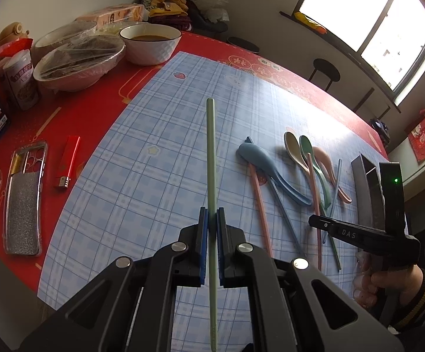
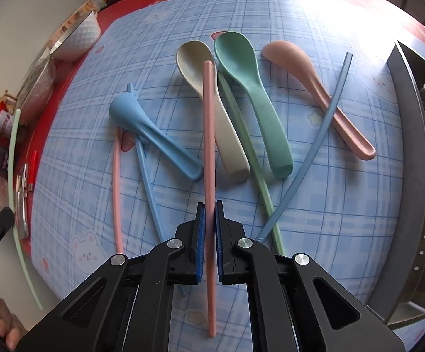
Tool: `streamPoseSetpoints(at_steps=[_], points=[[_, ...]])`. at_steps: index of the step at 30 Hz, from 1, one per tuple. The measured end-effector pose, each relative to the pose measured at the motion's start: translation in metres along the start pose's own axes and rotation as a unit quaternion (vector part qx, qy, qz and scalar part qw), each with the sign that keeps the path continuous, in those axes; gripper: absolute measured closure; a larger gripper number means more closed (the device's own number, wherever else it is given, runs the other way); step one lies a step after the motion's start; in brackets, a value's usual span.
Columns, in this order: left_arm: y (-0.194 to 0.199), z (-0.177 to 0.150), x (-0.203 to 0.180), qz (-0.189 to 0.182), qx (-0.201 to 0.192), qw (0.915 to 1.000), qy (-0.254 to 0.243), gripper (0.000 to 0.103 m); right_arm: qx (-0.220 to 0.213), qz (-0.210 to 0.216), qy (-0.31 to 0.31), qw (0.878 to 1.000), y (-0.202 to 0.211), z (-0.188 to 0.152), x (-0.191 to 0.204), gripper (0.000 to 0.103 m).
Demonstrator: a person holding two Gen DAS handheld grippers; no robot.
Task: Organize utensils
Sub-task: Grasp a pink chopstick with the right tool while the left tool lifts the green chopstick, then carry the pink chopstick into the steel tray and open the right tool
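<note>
Utensils lie in a loose pile on the worktop (image 2: 344,220): four spoons and several chopsticks, crossing one another, just beside the metal holder (image 2: 411,176). The left hand-held gripper (image 1: 211,214) is clenched on a pale green chopstick (image 1: 211,152), lifted clear of the cloth. The right hand-held gripper (image 2: 209,208) is clenched on a pink chopstick (image 2: 208,123), its tip over the beige spoon (image 2: 209,99). The step in hand looks like picking up chopsticks; next, each should probably be carried to the holder and dropped in upright
</note>
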State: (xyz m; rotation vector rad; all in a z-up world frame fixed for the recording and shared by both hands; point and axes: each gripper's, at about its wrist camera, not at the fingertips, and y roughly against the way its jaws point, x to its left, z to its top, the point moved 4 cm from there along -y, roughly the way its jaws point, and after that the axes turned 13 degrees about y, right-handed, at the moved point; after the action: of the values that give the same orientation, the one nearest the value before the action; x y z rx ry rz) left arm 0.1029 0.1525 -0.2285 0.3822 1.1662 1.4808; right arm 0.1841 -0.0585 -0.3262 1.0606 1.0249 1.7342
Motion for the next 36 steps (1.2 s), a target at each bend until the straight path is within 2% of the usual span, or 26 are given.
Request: streamPoseSetpoints(at_steps=[10, 16, 20, 26, 31, 36], points=[[0.005, 0.004, -0.024, 0.001, -0.011, 0.9997, -0.021, 0.097, -0.052, 0.026, -0.064, 0.996, 0.036, -0.012, -0.037, 0.097], [0.006, 0.007, -0.051, -0.006, -0.018, 0.9988, -0.046, 0.097, -0.11, 0.015, -0.079, 0.991, 0.076, -0.011, -0.06, 0.097], [0.0, 0.005, -0.073, -0.025, -0.015, 0.9975, -0.065, 0.097, -0.137, -0.002, -0.094, 0.986, 0.098, -0.016, -0.085, 0.097], [-0.009, -0.003, -0.103, -0.045, -0.005, 0.9958, -0.08, 0.097, -0.153, -0.024, -0.121, 0.98, 0.115, -0.022, -0.12, 0.097], [-0.018, -0.011, -0.118, -0.052, 0.004, 0.9953, -0.081, 0.097, -0.135, -0.068, -0.147, 0.978, 0.117, -0.037, -0.155, 0.097], [-0.025, -0.018, -0.123, -0.059, 0.01, 0.9957, -0.071, 0.097, -0.114, -0.114, -0.135, 0.978, 0.116, -0.041, -0.182, 0.097]])
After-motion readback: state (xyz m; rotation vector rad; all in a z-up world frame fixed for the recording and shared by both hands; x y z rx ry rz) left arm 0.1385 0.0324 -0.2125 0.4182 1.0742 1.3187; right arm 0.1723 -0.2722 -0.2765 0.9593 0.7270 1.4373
